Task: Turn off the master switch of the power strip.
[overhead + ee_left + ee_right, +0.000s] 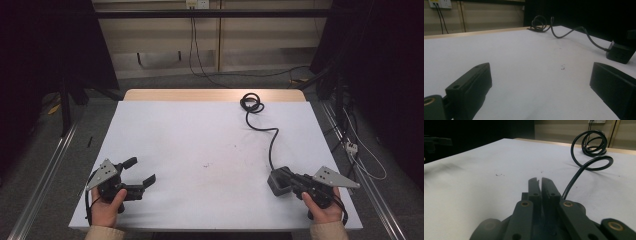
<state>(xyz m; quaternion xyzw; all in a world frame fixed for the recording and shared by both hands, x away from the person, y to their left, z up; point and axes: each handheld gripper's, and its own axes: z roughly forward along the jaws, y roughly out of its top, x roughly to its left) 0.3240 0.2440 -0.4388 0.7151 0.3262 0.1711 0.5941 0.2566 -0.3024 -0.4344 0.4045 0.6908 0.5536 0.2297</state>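
**Two grippers, one black adapter**

One black adapter (278, 183) sits on the white table (210, 135) near its front right corner, touching the tips of the right gripper (290, 180), whose jaws are pressed together with nothing seen between them. Its cable (272, 140) snakes back to a coil at the far edge. The left gripper (141, 172) rests near the front left corner, jaws spread wide over bare tabletop.
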